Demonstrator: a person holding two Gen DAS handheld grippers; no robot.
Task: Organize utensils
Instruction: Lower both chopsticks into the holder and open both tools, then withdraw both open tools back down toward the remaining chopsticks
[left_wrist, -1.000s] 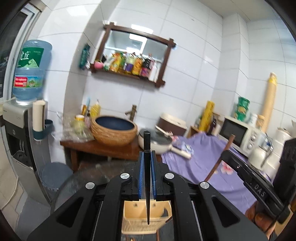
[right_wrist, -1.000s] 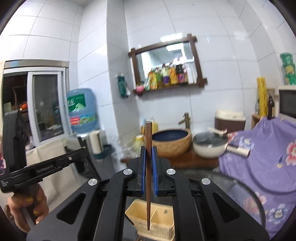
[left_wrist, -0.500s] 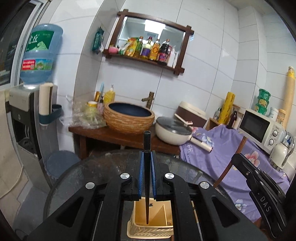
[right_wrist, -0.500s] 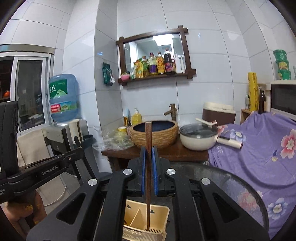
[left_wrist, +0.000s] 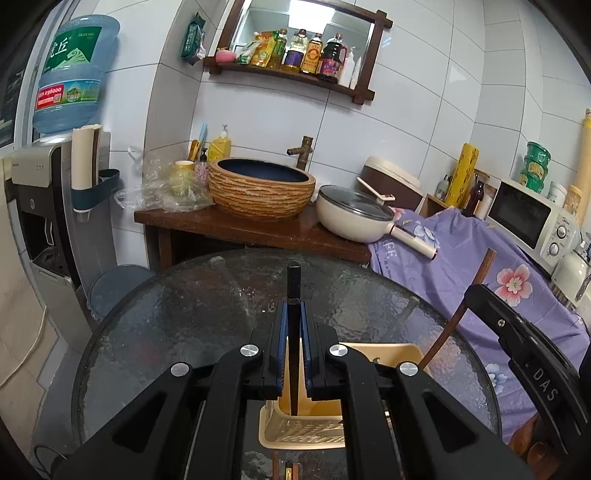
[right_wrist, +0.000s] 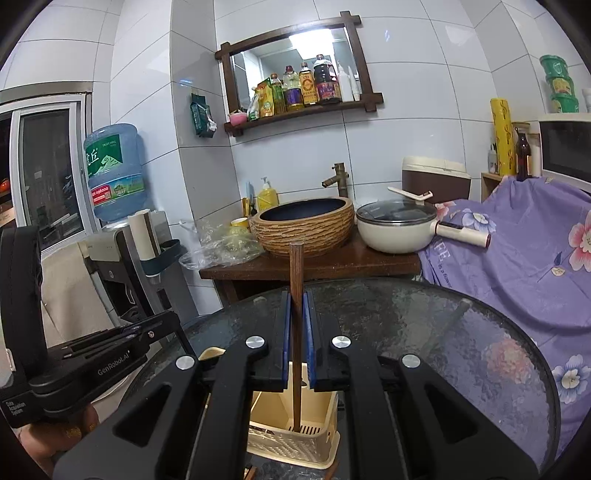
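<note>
On the left wrist view: left gripper (left_wrist: 294, 321) clamped on a black chopstick (left_wrist: 294, 280), held upright between the blue pads (left_wrist: 282, 343); its lower end reaches down into the cream caddy (left_wrist: 384, 352) standing on the round glass table (left_wrist: 166, 314). Whether the tip touches the caddy floor, cannot tell. At the right edge, right gripper (left_wrist: 524, 354) seen from the side, with a brown chopstick (left_wrist: 461, 306) slanting down toward the caddy. Behind the table: woven basin (left_wrist: 260, 192), lidded pan (left_wrist: 354, 214), purple cloth (left_wrist: 461, 258). Right wrist view: right gripper (right_wrist: 296, 310) clenched on the brown chopstick (right_wrist: 296, 266), upright, lower tip down inside the caddy (right_wrist: 291, 439) at its slotted floor; dividers split the caddy into compartments, and the tip sits in the nearer right one. Left gripper (right_wrist: 110, 354) at the left edge, a hand (right_wrist: 48, 439) beneath it; its fingertips are out of this frame. Table (right_wrist: 443, 332) carries the caddy near its front edge.
</note>
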